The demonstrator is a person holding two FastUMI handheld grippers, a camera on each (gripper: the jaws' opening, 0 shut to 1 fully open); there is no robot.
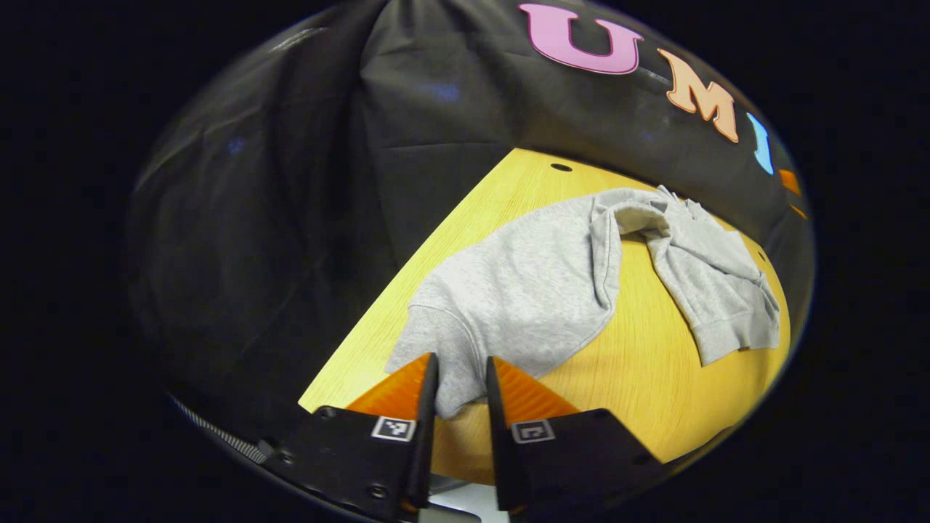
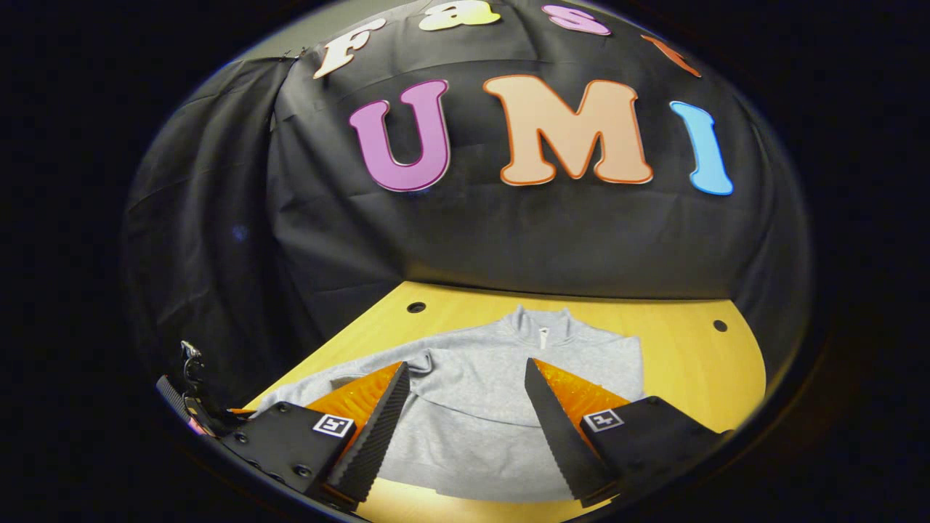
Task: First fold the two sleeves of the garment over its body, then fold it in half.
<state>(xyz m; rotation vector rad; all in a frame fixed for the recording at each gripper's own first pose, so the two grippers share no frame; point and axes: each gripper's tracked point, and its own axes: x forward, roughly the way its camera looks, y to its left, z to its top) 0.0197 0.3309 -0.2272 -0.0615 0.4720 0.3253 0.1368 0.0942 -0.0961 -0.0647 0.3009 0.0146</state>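
Observation:
A grey sweatshirt [image 1: 538, 283] lies on a yellow wooden table [image 1: 654, 378]. In the left gripper view one sleeve runs toward me, and its ribbed cuff [image 1: 450, 378] sits between the fingers of my left gripper [image 1: 461, 378], which is shut on it near the table's edge. Another ribbed end of the garment [image 1: 734, 334] lies bunched at the right. In the right gripper view the sweatshirt [image 2: 472, 421] lies spread, its zip collar [image 2: 543, 330] at the far side. My right gripper [image 2: 465, 365] hovers open over the body, nothing between its fingers.
The booth's black cloth wall [image 2: 508, 240] rises straight behind the table. The table top [image 2: 683, 363] has small round holes [image 2: 416, 307] near its back corners. Its left edge [image 1: 363, 334] drops off beside my left gripper. Bare wood shows to the right of the garment.

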